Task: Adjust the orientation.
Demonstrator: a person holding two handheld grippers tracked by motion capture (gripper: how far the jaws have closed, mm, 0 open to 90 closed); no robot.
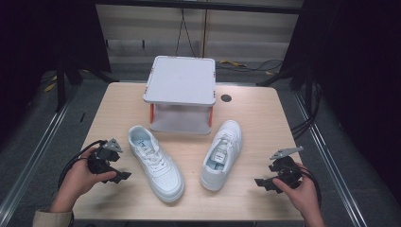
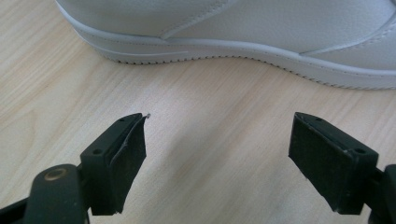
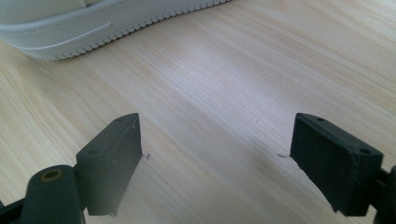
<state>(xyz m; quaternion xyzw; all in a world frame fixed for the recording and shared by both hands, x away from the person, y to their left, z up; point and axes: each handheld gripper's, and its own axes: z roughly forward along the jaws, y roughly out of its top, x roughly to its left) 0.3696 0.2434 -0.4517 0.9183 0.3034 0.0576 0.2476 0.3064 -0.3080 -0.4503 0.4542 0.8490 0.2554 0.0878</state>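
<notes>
Two white sneakers lie on the wooden table (image 1: 255, 118). The left sneaker (image 1: 156, 162) points toe-first toward the table's near edge, and its sole and side (image 2: 243, 32) stretch along the top of the left gripper view. The right sneaker (image 1: 221, 153) lies beside it, with its sole edge (image 3: 79, 28) at the upper left of the right gripper view. My left gripper (image 1: 124, 175) sits open just left of the left sneaker, nothing between its jaws (image 2: 217, 158). My right gripper (image 1: 261, 182) is open to the right of the right sneaker, jaws empty (image 3: 215, 158).
A white two-level stand (image 1: 180, 80) with orange posts stands at the table's far middle, behind the shoes. A small dark round hole (image 1: 226, 98) is in the tabletop right of it. Cables run across the floor beyond and at the right.
</notes>
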